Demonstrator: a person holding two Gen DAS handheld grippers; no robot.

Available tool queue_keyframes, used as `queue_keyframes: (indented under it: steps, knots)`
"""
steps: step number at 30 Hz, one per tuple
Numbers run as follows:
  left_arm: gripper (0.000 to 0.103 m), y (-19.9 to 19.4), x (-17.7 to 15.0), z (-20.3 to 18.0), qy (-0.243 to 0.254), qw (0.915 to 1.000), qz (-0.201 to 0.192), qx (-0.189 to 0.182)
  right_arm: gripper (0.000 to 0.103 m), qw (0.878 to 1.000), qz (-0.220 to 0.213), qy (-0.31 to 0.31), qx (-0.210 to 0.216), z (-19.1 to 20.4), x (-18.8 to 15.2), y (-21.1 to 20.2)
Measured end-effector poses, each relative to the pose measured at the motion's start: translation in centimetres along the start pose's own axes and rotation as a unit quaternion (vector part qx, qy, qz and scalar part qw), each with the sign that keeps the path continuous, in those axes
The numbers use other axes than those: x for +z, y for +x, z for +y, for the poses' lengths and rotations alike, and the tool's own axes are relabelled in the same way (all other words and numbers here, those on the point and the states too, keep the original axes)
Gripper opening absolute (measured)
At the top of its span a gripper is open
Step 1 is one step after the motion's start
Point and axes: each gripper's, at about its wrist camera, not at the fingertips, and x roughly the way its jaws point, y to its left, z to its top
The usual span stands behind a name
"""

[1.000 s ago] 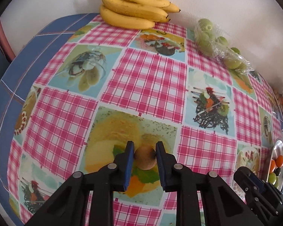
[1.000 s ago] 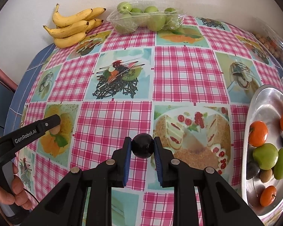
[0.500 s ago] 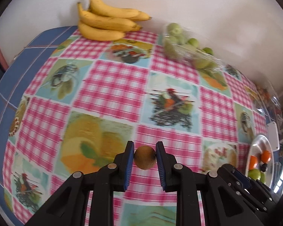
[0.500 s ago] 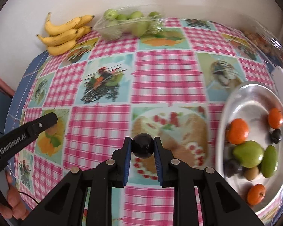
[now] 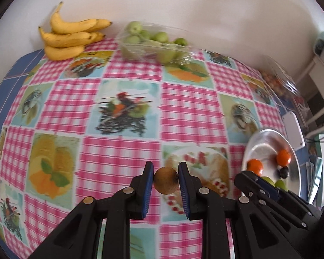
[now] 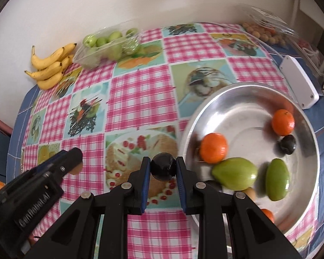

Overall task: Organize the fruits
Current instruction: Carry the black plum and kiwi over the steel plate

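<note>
In the left wrist view, my left gripper (image 5: 165, 172) is shut on a small round brown fruit (image 5: 165, 181) above the checked tablecloth. My right gripper (image 6: 163, 164) is shut on a dark round plum (image 6: 163, 170), just left of the steel plate's rim (image 6: 190, 129). The plate (image 5: 267, 138) holds two oranges (image 6: 213, 151), two green mangoes (image 6: 235, 173), a dark plum (image 6: 287, 144) and more fruit partly hidden behind my fingers. The left gripper (image 6: 74, 157) shows at lower left in the right wrist view. The right gripper (image 5: 246, 176) shows at lower right in the left wrist view.
Bananas (image 5: 69, 36) lie at the table's far left by the wall. Beside them sits a clear pack of green fruits (image 5: 153, 43). A clear box of small fruits (image 6: 267, 32) and a white box (image 6: 298, 84) stand behind the plate.
Both grippers have carried their fruits to the right across the cloth, toward the steel plate. The right one now hangs by the plate's left rim. Both grips are unchanged.
</note>
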Motion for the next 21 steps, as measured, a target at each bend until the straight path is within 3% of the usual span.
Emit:
queue_keyframes:
  steps: [21]
  knots:
    - [0.025,0.7,-2.1,-8.6,0.074,0.9969,0.005,-0.027,0.025,0.997,-0.018,0.079,-0.015,-9.1,-0.5,-2.2]
